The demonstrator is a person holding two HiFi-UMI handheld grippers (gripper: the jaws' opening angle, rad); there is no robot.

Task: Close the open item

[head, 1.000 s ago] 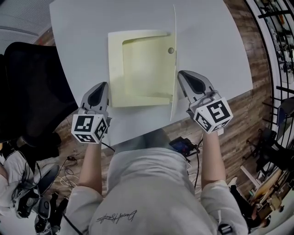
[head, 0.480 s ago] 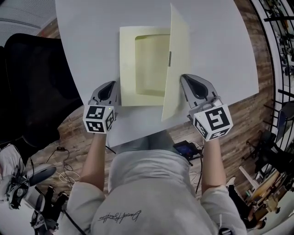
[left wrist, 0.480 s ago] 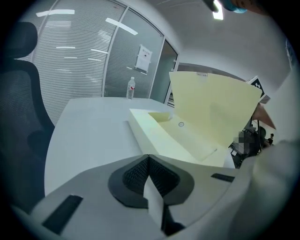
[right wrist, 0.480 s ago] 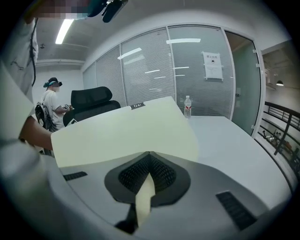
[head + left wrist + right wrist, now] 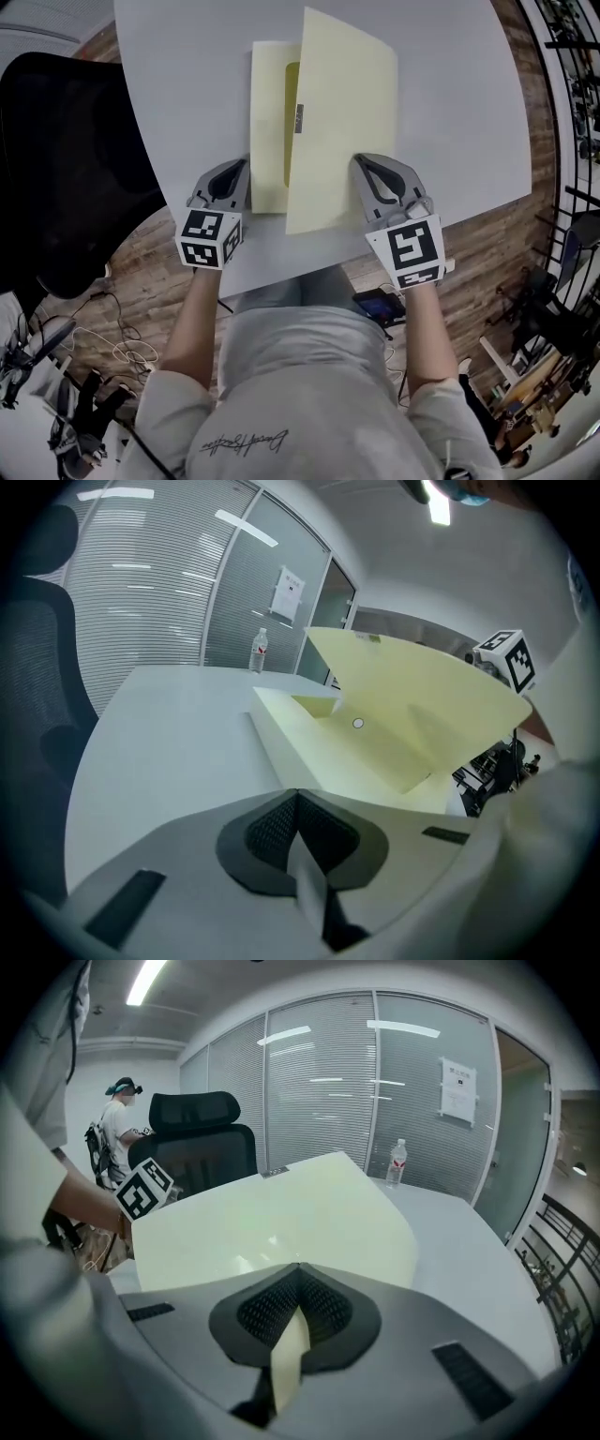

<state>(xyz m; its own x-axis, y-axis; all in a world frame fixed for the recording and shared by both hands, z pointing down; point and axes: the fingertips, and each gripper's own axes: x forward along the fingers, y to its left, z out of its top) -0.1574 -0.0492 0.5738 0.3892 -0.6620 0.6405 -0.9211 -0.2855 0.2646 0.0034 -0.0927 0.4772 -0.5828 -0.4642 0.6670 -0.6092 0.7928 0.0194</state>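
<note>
A pale yellow folder lies on the white table (image 5: 450, 112). Its cover (image 5: 337, 122) is raised and leans leftward over the base (image 5: 267, 122). My right gripper (image 5: 367, 173) is shut on the cover's near edge; a yellow strip shows between its jaws (image 5: 298, 1274). My left gripper (image 5: 234, 171) is shut and sits just left of the folder's near left corner, with nothing between its jaws that I can make out. In the left gripper view (image 5: 296, 799), the cover (image 5: 422, 696) hangs over the base (image 5: 309, 752), whose inner pocket bears a round snap (image 5: 357, 723).
A black office chair (image 5: 66, 159) stands left of the table. A water bottle (image 5: 260, 651) stands at the table's far end, before a glass wall with blinds. A person (image 5: 117, 1119) stands in the background. Cables and gear lie on the wood floor (image 5: 375, 302).
The right gripper has swung the cover from upright over to the left, so it now hides most of the base. Both grippers shifted slightly inward.
</note>
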